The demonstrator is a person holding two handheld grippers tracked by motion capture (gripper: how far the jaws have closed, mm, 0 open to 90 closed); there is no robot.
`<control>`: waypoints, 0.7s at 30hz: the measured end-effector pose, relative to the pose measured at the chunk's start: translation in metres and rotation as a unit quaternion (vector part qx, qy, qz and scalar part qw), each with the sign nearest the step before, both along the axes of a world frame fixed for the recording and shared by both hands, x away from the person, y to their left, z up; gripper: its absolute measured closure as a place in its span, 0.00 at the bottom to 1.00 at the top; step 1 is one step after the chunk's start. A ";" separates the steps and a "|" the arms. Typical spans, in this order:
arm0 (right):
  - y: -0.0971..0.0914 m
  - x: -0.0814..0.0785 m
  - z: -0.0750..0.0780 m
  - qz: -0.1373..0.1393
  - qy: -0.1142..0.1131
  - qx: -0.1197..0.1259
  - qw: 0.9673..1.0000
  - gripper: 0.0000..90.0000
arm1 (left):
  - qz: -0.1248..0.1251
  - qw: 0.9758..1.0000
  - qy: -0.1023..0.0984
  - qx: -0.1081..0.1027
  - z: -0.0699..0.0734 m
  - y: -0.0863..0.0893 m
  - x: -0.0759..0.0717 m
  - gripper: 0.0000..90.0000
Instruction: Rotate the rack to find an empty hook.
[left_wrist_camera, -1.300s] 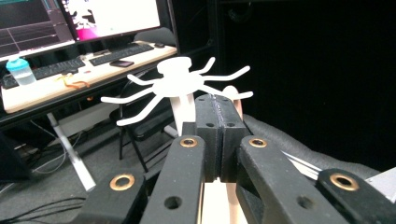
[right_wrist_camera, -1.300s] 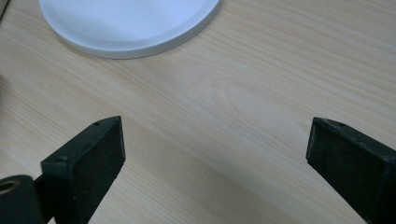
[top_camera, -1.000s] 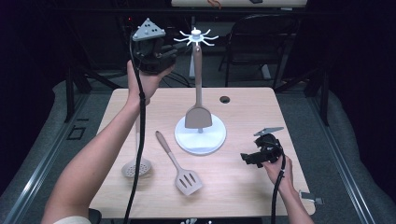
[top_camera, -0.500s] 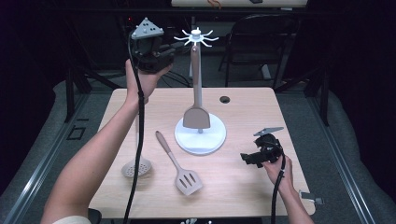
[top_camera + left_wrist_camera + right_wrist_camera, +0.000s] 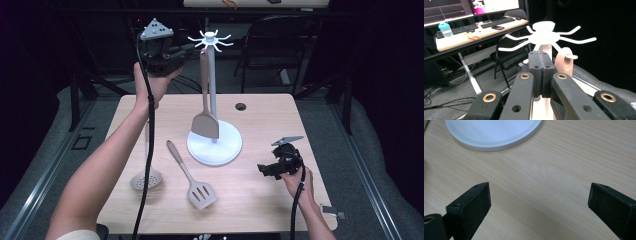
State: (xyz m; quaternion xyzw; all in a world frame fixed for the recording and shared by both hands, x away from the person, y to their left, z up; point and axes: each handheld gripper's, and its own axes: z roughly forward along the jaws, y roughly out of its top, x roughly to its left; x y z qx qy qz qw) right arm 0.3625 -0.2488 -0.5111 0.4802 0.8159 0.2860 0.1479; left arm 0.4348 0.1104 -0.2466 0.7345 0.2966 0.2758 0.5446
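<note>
The left gripper (image 5: 542, 58) was pressed together, empty, beside the rack (image 5: 544, 37) — the right gripper (image 5: 539, 202) gaped over the table (image 5: 554, 170).

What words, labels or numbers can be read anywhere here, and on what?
None can be read.
Monitors behind the desk: graphics and lines, any text too small and blurred.
Bottle on the desk: no legible label.
Hanging spatula, rack, table: no markings.

Table (image 5: 260, 200) — stand (image 5: 215, 145), turner (image 5: 192, 177), skimmer (image 5: 146, 177)
</note>
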 end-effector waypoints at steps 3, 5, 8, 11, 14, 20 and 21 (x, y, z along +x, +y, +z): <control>0.000 0.000 0.000 0.000 0.000 0.000 1.000 0.05 | 0.000 1.000 0.001 -0.002 0.000 0.001 0.001 1.00; 0.000 0.000 0.000 0.000 0.000 0.000 1.000 0.05 | -0.003 1.000 0.002 -0.003 0.000 0.002 0.001 1.00; 0.000 0.000 0.000 0.000 -0.003 0.001 1.000 0.05 | -0.008 1.000 0.005 -0.012 0.000 0.007 -0.003 0.95; 0.000 0.000 0.000 0.006 0.001 0.001 1.000 0.05 | -0.015 1.000 0.012 -0.017 -0.002 0.010 -0.005 0.76; 0.002 0.000 -0.001 0.006 0.002 0.002 1.000 0.05 | -0.012 0.999 0.025 -0.024 -0.006 0.017 -0.009 0.58; 0.002 0.001 -0.002 0.008 0.006 0.007 1.000 0.05 | -0.005 0.999 0.047 -0.017 -0.022 0.033 -0.013 0.34; 0.002 0.001 -0.002 0.008 0.006 0.007 1.000 0.05 | -0.003 0.999 0.050 -0.013 -0.026 0.036 -0.014 0.34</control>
